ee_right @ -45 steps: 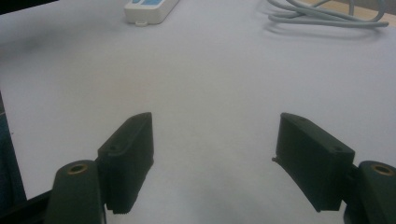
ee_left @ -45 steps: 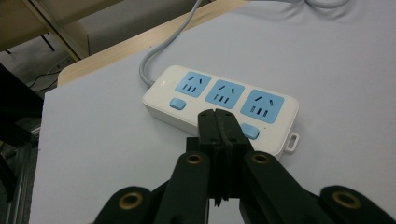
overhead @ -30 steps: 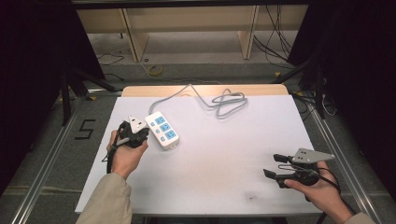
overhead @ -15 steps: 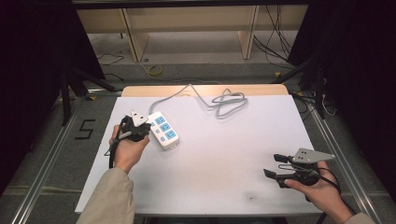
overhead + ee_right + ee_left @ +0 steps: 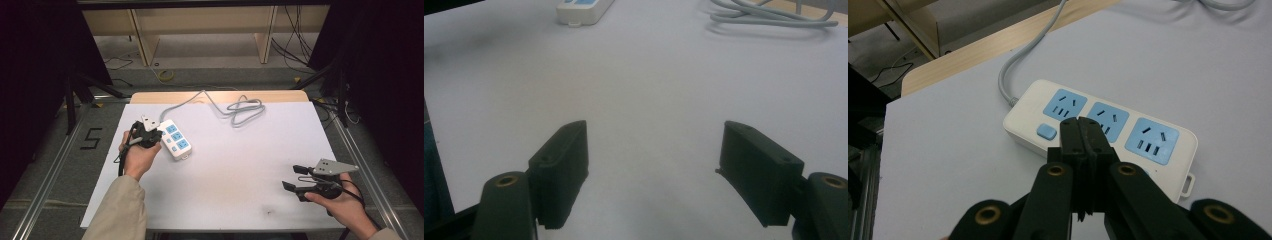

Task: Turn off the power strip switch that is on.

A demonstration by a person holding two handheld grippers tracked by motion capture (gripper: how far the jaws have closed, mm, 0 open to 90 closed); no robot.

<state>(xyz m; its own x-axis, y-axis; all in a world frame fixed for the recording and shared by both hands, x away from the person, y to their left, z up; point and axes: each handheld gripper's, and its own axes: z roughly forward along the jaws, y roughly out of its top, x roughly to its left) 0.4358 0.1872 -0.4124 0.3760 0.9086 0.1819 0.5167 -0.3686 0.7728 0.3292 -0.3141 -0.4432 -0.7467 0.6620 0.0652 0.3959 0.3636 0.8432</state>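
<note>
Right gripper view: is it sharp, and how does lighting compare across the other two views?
Right gripper view: soft, hazy, with a dim left edge; jaws of the right gripper blurred. Left gripper view: power strip crisp, evenly lit. High view: table bright, surroundings dark.

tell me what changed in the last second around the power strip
The left tool, jaws shut and empty, edged a little up the table toward the white power strip with three blue sockets, and its tips now sit over the strip's near edge by the blue switch. Nothing was grasped or released. The strip, its grey cable and the open right tool stayed where they were.
</note>
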